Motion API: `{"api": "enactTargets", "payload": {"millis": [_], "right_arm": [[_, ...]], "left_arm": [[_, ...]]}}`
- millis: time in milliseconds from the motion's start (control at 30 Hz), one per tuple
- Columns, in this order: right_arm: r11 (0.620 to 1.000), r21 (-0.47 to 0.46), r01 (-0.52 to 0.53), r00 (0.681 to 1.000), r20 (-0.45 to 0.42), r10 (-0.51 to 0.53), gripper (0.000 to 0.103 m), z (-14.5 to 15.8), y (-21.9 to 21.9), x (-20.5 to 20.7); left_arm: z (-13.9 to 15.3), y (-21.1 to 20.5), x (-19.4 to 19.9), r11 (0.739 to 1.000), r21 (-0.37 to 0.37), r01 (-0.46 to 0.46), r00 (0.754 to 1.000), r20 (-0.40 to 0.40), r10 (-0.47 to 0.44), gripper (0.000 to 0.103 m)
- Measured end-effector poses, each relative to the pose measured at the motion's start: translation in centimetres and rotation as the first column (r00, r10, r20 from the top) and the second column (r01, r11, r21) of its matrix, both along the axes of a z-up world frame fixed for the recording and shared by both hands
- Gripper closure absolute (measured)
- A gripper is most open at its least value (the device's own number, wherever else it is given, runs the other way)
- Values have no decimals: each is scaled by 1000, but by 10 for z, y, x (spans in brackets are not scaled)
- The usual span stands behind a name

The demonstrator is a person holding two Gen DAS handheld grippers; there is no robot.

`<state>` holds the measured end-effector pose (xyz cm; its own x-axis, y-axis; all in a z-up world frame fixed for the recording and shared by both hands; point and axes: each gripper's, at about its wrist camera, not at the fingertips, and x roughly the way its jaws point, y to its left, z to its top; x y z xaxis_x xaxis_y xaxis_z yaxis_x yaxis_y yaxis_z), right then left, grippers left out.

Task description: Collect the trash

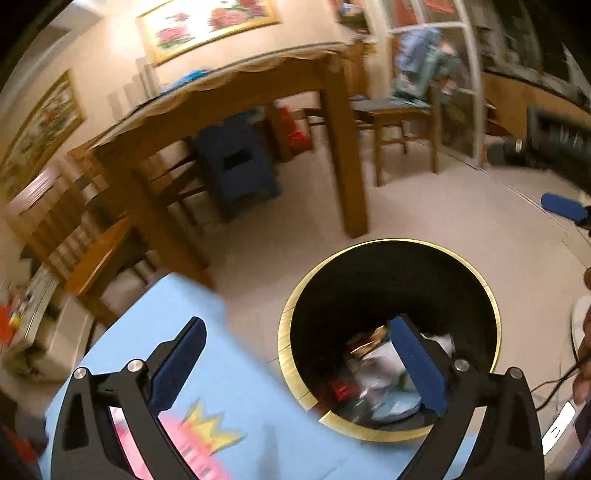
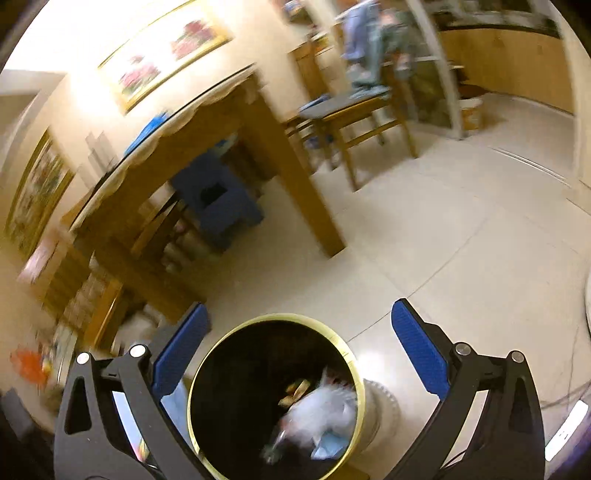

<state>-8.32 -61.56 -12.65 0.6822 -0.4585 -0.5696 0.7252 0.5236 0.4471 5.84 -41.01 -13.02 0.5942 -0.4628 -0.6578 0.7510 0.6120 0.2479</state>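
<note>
- Both views motion-blurred; background detail soft throughout
- Left gripper (image 1: 297,332): blue-padded fingers spread wide apart, nothing between them; lower arms cut off by the frame bottom
- Right gripper (image 2: 301,323): fingers likewise wide apart and empty; base cut off at the frame bottom
- Trash bin (image 1: 388,332): round, black inside, gold rim, standing on the pale floor (image 1: 461,229); in the left wrist view the right finger of that gripper overlaps its interior and hides part of the contents
- Trash (image 1: 380,373) lies at the bottom of the bin: crumpled white paper or plastic, a brownish scrap, something red, something light blue; individual pieces too blurred to identify
- In the right wrist view the bin (image 2: 273,398) sits between the two fingers, low in frame, near rim cut off; the white crumpled mass (image 2: 325,410) rests against its right inner wall
- Light blue mat (image 1: 221,369) with a yellow crown shape and a pink patch, just left of the bin; surface under it not discernible; print too smeared to read
- Wooden table (image 1: 240,103) with scalloped cloth edge behind the bin, well apart; blue stool (image 1: 236,162) under it, partly hidden by the table legs
- Wooden chair (image 1: 399,122) with clothing draped on its back, blurred
- Framed flower picture (image 1: 207,22) on the wall, top cropped
- No legible writing, brand or label in either view
</note>
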Motion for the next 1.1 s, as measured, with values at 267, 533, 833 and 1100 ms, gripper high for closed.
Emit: {"api": "enactTargets", "payload": {"millis": [267,533,833,1100], "right_arm": [[858,-268,-438,898,-184,401,5,48,190,56],[687,-402,-606,781,-136,609,5,97,365,37],[645,-456,-613,766,-144,626,5,139,426,4],[652,-424,-629,759,-156,631,5,133,413,0]], "left_arm": [[57,185,12,918,-57,-394,912,98,397,6],[111,321,-29,780,-149,-607,758,187,625,6],[139,372,-67,714,-294,-635,716,125,687,6],[141,384,-68,685,-328,-650,716,38,697,6]]}}
